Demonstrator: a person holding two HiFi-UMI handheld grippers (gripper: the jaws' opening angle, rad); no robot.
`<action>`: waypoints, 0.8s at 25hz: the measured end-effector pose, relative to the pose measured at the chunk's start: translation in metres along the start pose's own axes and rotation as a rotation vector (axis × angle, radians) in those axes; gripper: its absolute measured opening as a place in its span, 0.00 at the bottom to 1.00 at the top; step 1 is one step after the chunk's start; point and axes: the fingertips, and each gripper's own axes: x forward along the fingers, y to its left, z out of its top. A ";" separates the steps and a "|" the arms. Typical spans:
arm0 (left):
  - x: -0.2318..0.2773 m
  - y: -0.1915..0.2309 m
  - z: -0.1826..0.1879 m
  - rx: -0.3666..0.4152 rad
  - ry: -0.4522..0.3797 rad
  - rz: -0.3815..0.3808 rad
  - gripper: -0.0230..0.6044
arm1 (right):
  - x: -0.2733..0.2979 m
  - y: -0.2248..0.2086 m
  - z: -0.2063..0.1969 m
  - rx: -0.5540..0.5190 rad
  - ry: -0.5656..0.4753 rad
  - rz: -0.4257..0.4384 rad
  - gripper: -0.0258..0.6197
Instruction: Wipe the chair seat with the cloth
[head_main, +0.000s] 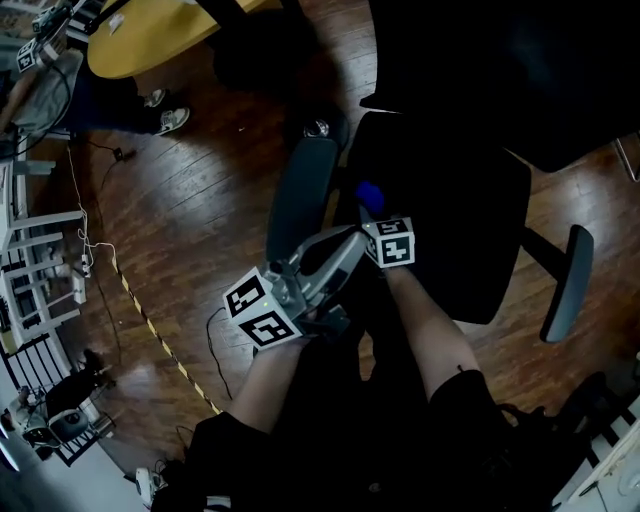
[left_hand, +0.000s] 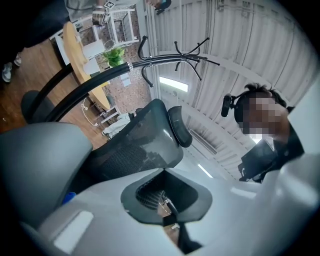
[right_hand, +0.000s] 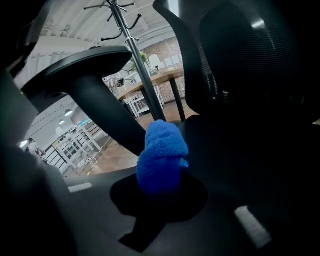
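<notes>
The black office chair's seat (head_main: 450, 210) lies in front of me in the head view, dark and almost without detail. My right gripper (head_main: 369, 208) is shut on a fluffy blue cloth (head_main: 368, 194) at the seat's left edge, beside the grey left armrest (head_main: 300, 195). In the right gripper view the blue cloth (right_hand: 161, 157) bulges out between the jaws of the right gripper (right_hand: 160, 175), over the black seat (right_hand: 240, 150). My left gripper (head_main: 352, 242) hovers just left of the right one, shut and holding nothing, and the left gripper (left_hand: 165, 200) faces the mesh backrest (left_hand: 130, 145).
The right armrest (head_main: 565, 285) sticks out over the wood floor. A yellow round table (head_main: 150, 35) and a person's shoes (head_main: 172, 120) are at the upper left. White racks (head_main: 35, 260), cables and striped floor tape (head_main: 150, 325) lie to the left. A coat rack (right_hand: 135, 55) stands behind the chair.
</notes>
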 end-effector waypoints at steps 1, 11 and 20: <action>-0.002 0.001 -0.003 0.000 0.003 0.001 0.02 | -0.001 -0.003 -0.002 -0.008 -0.004 -0.008 0.10; 0.002 -0.004 -0.023 -0.020 0.101 -0.045 0.02 | -0.101 -0.140 -0.050 0.081 0.046 -0.315 0.10; 0.039 -0.004 -0.038 -0.029 0.158 -0.081 0.02 | -0.217 -0.246 -0.088 0.186 0.080 -0.546 0.10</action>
